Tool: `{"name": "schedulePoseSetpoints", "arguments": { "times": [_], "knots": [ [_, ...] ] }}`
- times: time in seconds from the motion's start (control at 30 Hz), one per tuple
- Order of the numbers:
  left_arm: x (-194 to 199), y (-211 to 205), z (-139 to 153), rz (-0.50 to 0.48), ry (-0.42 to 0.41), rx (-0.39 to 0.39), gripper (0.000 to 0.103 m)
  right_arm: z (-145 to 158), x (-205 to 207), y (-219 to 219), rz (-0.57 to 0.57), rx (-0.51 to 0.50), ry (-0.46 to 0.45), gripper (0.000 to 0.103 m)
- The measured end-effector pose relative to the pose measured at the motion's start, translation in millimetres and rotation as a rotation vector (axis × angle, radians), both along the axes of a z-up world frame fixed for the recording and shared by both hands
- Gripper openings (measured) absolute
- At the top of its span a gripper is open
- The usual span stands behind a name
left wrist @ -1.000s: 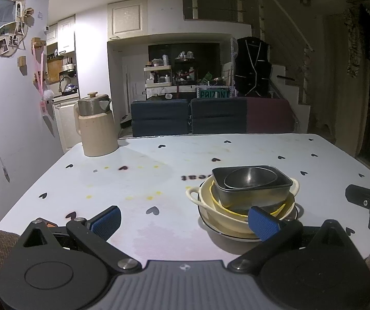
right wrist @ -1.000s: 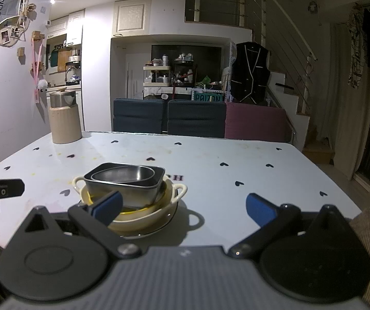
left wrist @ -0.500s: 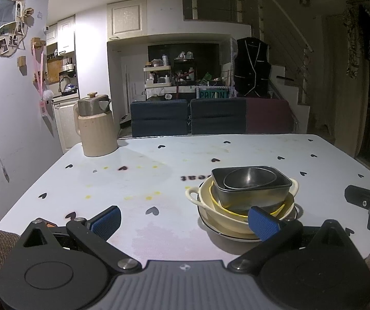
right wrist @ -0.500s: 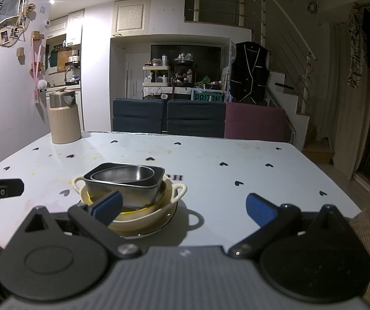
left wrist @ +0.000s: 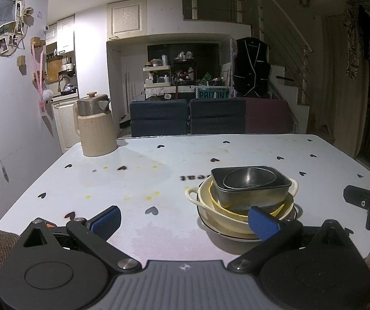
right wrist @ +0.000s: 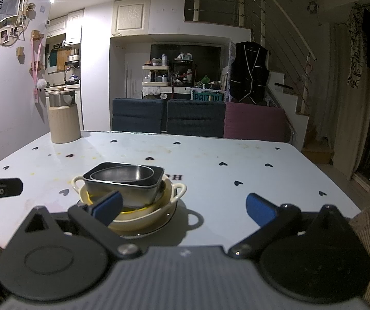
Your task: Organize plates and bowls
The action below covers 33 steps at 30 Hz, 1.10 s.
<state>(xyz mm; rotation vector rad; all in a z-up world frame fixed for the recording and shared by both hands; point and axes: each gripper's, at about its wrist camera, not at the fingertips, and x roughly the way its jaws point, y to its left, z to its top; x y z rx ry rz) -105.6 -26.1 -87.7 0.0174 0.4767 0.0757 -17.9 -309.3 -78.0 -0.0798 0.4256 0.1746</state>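
Note:
One stack of dishes stands near the table's front edge: a round metal bowl (left wrist: 249, 178) inside a square metal dish (left wrist: 252, 193), in a yellow-rimmed bowl, in a cream two-handled bowl (left wrist: 210, 206), on a dark-rimmed plate (left wrist: 226, 235). The stack also shows in the right wrist view (right wrist: 125, 183). My left gripper (left wrist: 185, 222) is open and empty, left of the stack. My right gripper (right wrist: 182, 206) is open and empty, right of the stack.
A cream jug with a metal lid (left wrist: 94, 126) stands at the table's far left corner, also in the right wrist view (right wrist: 62, 116). The white table (left wrist: 159, 170) has black heart marks. Dark chairs (left wrist: 159, 118) stand behind its far edge.

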Motion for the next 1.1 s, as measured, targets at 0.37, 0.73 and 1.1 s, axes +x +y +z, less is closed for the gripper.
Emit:
{"name": "schedulePoseSetpoints", "arguments": {
  "times": [0.37, 0.73, 1.1],
  "knots": [
    [-0.1, -0.7, 0.1, -0.002, -0.001, -0.002, 0.103, 0.0, -0.2, 0.3, 0.0, 0.0, 0.0, 0.103],
    [0.5, -0.7, 0.0, -0.002, 0.0, -0.005, 0.103, 0.0, -0.3, 0.4, 0.0, 0.001, 0.0, 0.103],
    [0.5, -1.9, -1.1, 0.0, 0.003, -0.01, 0.103, -0.6, 0.7, 0.4, -0.004, 0.003, 0.0, 0.103]
  ]
}}
